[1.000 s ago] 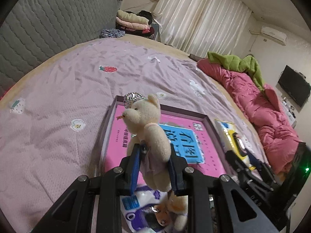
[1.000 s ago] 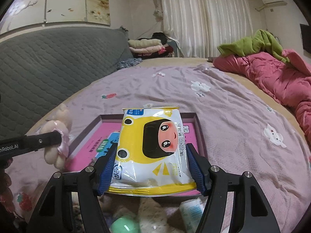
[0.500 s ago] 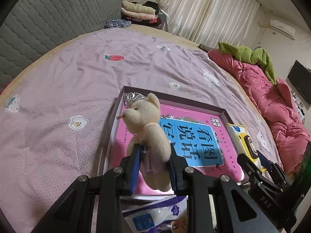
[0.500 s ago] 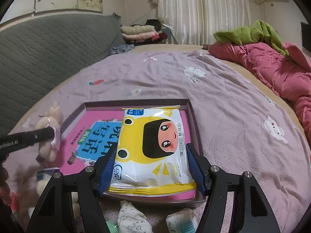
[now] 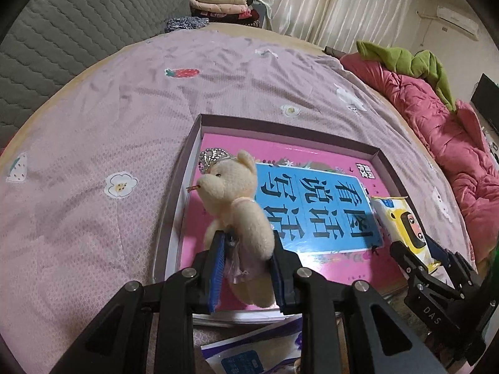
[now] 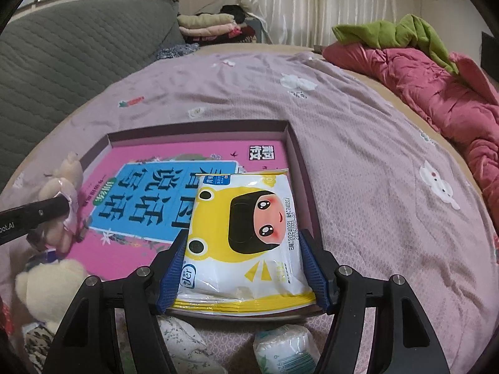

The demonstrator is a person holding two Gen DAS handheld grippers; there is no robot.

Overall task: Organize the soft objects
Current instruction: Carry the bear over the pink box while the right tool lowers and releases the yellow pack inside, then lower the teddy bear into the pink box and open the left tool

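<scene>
Clamping the cream teddy bear [image 5: 241,205] at its waist, your left gripper [image 5: 246,268] holds it above the pink-lined box [image 5: 280,131]; your right gripper [image 6: 246,268], jaws wide, grips the yellow wipes pack [image 6: 246,233] over the box's right edge.

The shallow box [image 6: 293,143] lies open from above, only a flat pink book [image 6: 174,168] covering its floor.

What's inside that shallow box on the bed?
A pink book with a blue title panel fills the shallow box. The teddy bear and wipes pack, held in grippers above it, hide part of the cover.
</scene>
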